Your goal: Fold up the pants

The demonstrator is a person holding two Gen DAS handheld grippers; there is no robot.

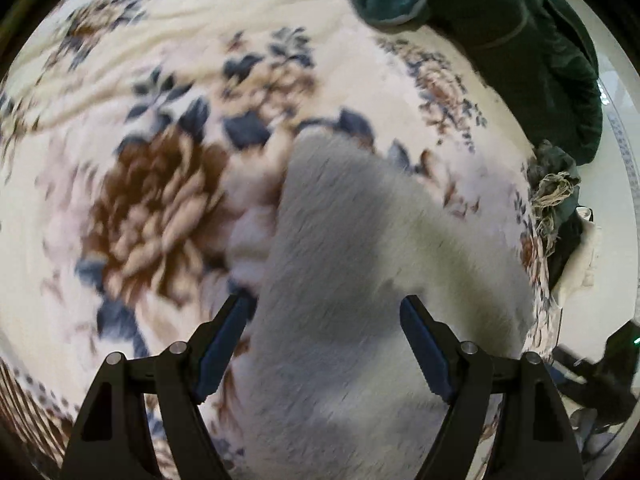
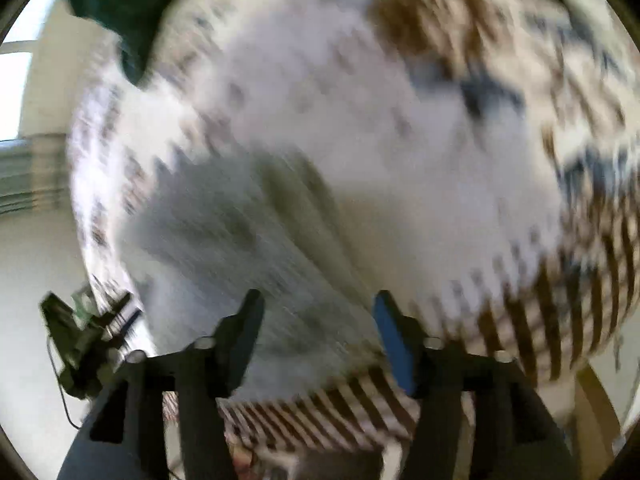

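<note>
Pants [image 1: 360,272], pale grey and fuzzy, lie on our floral blanket [image 1: 160,184] between both released grippers: left gripper [image 1: 326,312], right gripper [image 2: 318,304]. Only the left view shows green clothing [image 1: 520,48] sharply.

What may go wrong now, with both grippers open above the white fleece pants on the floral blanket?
1. The left gripper straddles the white pants beside the thick floral blanket; closing may pinch the blanket too.
2. The right wrist view is heavily blurred, so the right gripper may close on the wrong spot.
</note>
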